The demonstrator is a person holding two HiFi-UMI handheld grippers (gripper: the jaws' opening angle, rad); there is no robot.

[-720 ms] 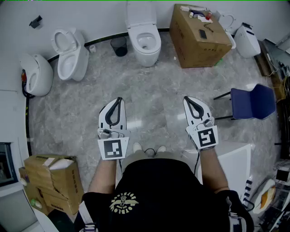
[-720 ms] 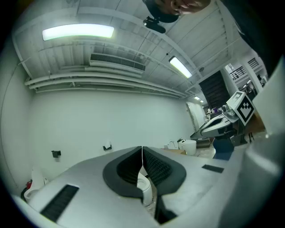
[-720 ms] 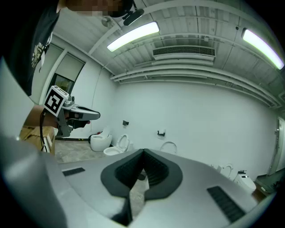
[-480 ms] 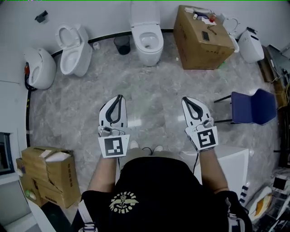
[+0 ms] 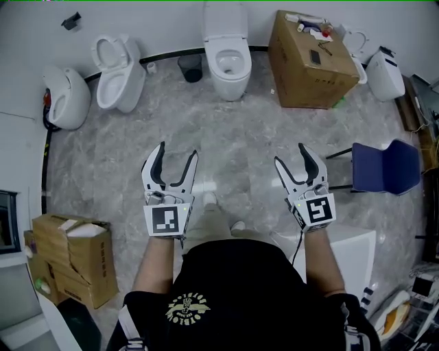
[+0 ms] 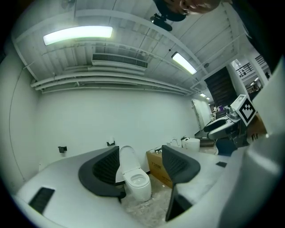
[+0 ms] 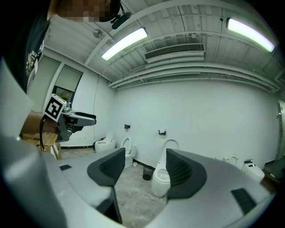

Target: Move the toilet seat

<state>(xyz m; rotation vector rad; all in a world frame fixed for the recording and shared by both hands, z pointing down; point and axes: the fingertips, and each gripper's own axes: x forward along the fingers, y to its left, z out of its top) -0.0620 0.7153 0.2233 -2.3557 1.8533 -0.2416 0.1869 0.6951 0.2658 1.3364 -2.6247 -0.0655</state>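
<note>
A white toilet [image 5: 228,65] stands at the middle of the far wall, its lid [image 5: 224,17] raised against the wall and the bowl open. It shows between the jaws in the left gripper view [image 6: 136,182] and in the right gripper view [image 7: 160,178]. My left gripper [image 5: 177,154] and right gripper [image 5: 293,156] are held side by side over the marble floor, well short of the toilet. Both are open with nothing between their fingers. Another toilet [image 5: 120,72] with its seat up stands to the left, and a closed one [image 5: 65,96] is further left.
A large cardboard box [image 5: 312,62] sits right of the middle toilet, with a small black bin [image 5: 192,68] on its left. A blue chair [image 5: 384,168] stands at the right. More cardboard boxes [image 5: 72,264] are at the lower left. Two more toilets [image 5: 387,72] stand at the far right.
Both grippers' jaws have gone from shut to open. The person has stepped a little forward, and the toilets sit slightly lower in the head view.
</note>
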